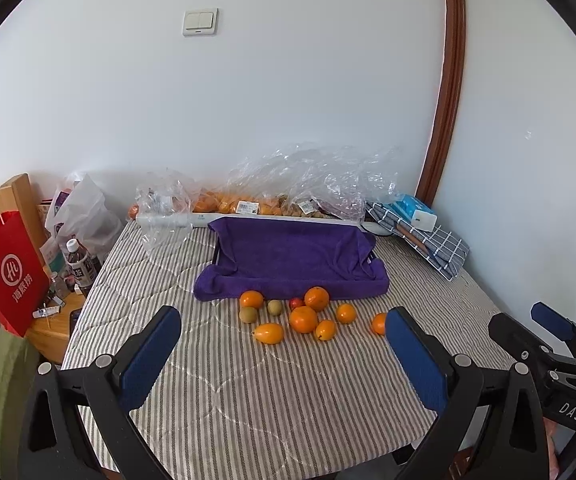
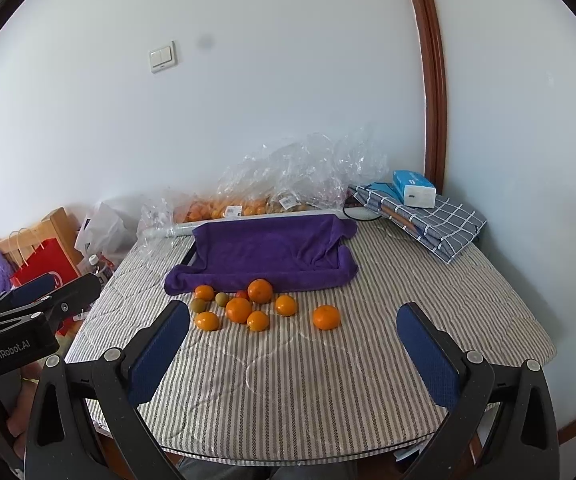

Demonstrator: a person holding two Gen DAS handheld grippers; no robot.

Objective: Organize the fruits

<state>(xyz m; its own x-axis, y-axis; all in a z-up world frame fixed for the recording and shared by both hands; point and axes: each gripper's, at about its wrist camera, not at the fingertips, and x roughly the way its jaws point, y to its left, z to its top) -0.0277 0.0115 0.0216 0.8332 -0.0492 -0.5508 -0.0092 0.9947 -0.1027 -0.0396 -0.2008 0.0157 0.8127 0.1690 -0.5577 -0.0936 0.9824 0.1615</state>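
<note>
Fruit (image 2: pixel 239 309) sits clustered on the table (image 2: pixel 407 280), just before the purple-towelled tray (image 2: pixel 264 252). I hold both claws released, empty; the lone orange (image 2: pixel 326 317) lies nearest my right claw (image 2: pixel 293 356), ahead, slightly right; the left claw (image 1: pixel 284 356) faces the cluster.

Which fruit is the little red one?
The small red fruit tucked between the two biggest oranges, near the purple towel. Everything else is orange, yellow or greenish-brown.

Loose cluster of fruit (image 1: pixel 303 318) on striped tabletop, just in front of purple-towel-lined tray (image 1: pixel 291 258) (tray holds nothing). Several oranges (image 2: pixel 239 309), large and small; two green-brown kiwis (image 1: pixel 248 314); one small red fruit (image 1: pixel 295 303); elongated yellow-orange fruit (image 1: pixel 268 333) nearest front. One orange (image 2: pixel 326 317) sits apart at right.
</note>
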